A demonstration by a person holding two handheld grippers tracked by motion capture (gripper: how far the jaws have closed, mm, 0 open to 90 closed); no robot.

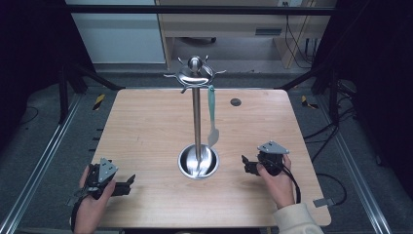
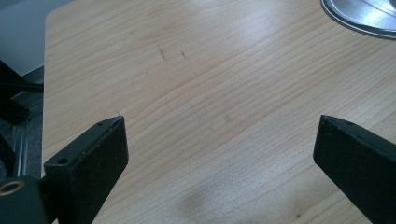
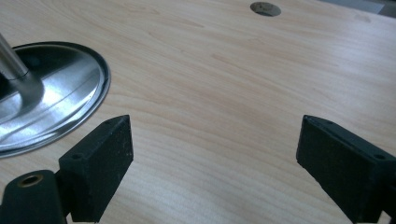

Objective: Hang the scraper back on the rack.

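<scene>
Left gripper [image 1: 127, 184] near the table's [image 1: 146, 126] front-left edge, jaws wide apart, bare wood ahead. Right gripper [image 1: 245, 163] jaws apart too, just beside the stand's [image 1: 197, 122] round base. Spatula [image 1: 212, 117] hangs off the top hook, mid-table.

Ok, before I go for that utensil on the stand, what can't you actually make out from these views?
- Spatula, high view: too small to tell how its top sits on the hook.
- Stand base, left gripper view: cut off by the top edge.
- Stand post, right gripper view: cut off by the left edge, so the hooks aren't seen.
- Hooks on the stand top, high view: small and glary, count unclear.
</scene>
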